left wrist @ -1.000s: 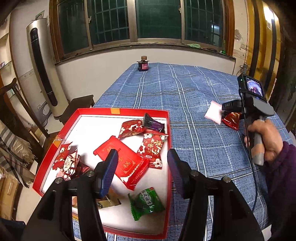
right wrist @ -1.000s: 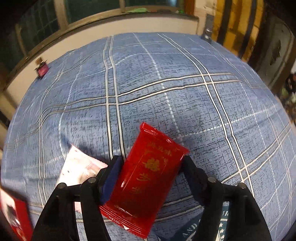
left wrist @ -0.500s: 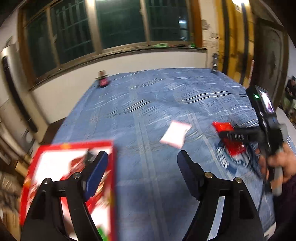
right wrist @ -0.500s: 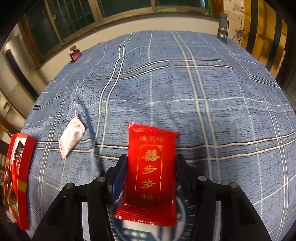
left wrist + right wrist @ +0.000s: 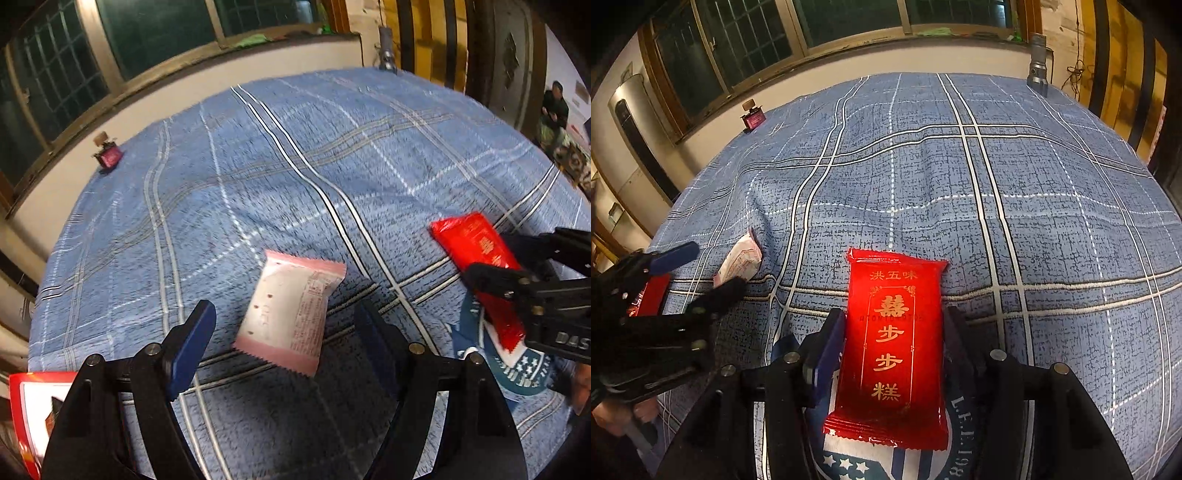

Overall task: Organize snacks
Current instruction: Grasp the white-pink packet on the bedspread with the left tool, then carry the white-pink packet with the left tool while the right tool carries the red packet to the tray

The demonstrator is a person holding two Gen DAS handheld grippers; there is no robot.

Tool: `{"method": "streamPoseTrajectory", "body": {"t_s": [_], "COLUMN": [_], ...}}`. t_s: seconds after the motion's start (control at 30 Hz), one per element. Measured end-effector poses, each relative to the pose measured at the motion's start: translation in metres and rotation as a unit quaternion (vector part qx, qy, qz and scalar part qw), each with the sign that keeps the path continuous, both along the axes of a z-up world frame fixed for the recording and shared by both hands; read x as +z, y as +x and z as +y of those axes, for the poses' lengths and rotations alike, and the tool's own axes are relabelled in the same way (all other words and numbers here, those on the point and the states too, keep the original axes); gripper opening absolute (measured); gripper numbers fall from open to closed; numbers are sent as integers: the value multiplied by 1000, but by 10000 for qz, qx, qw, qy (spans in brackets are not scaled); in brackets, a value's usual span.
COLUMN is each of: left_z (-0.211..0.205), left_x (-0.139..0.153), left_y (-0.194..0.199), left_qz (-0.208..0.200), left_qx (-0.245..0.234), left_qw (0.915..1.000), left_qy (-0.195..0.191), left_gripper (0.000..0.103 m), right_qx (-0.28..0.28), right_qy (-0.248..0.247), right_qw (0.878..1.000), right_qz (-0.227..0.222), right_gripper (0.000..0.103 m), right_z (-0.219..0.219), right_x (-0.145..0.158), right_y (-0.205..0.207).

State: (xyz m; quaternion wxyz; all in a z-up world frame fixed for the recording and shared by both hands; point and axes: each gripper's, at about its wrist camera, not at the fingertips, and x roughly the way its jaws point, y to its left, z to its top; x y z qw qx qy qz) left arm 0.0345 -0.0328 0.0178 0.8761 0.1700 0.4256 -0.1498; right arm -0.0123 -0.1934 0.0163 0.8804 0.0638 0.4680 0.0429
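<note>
The left tool [image 5: 284, 334] hangs wide apart over the pink packet [image 5: 291, 314] lying on the blue checked desk [image 5: 295, 166], touching nothing. The right tool [image 5: 894, 350] clamps the red packet [image 5: 892, 339]. I'd say both are bound for the red tray [image 5: 22, 413]; next, the left should lower and pinch the packet's sides.

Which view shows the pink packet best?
Left wrist: the pink packet lies whole and unblocked on the cloth, between the open jaws. Right wrist shows only part of it, small at the left edge, behind the left gripper.
</note>
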Motion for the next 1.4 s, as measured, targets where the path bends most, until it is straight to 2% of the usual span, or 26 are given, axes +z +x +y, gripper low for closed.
{"method": "streamPoseTrajectory", "body": {"t_s": [0.07,0.13,0.2,0.23,0.3,0.33,0.4,0.47,0.6,0.7,0.87,0.93,1.03,1.13,1.33,1.4], "left_z": [-2,-1,3,4,3,0,-3,-5,-6,-3,8,14,23,36,60,69], "left_x": [-6,-6,-6,-6,-5,-5,-4,-4,-3,1,6,9,18,25,33,35], "left_y": [2,4,8,10,7,5,-2,-8,-25,-44,-77,-92,-113,-128,-161,-171], "left_qz": [73,77,235,320,270,238,203,192,236,313,379,360,108,89,-108,-196], "left_qx": [-88,-129,-116,-109,-109,-136,-179,-202,-128,24,263,306,334,363,602,756], "left_qw": [9999,9998,9989,9977,9978,9978,9979,9979,9973,9968,9958,9952,9964,9950,9926,9921], "left_qy": [54,-105,-398,-588,-604,-601,-589,-585,-677,-730,-796,-853,-769,-929,-1051,-984], "left_gripper": [77,76,62,51,47,41,40,39,39,39,38,38,38,38,38,38], "right_qx": [6,30,87,121,187,224,238,194,224,198,205,278,350,505,865,994], "right_qy": [-16,-71,-174,-255,-561,-778,-825,-842,-851,-613,410,872,1320,1761,2105,2152], "right_qw": [10000,10000,9998,9996,9982,9967,9963,9962,9961,9979,9989,9957,9902,9821,9724,9701], "right_qz": [23,53,78,82,62,42,-11,-43,-66,-67,34,122,279,430,512,521], "right_gripper": [59,61,66,69,69,69,66,52,51,51,50,50,50,50,50,50], "right_z": [1,3,8,10,18,23,26,24,24,17,-5,-10,-11,-7,18,31], "right_x": [0,0,-1,-1,-4,-5,-5,-3,-2,-1,2,2,1,1,13,18], "right_y": [-1,-1,-2,-2,-4,-5,-7,-7,-7,-6,-3,-2,-5,-16,-46,-55]}}
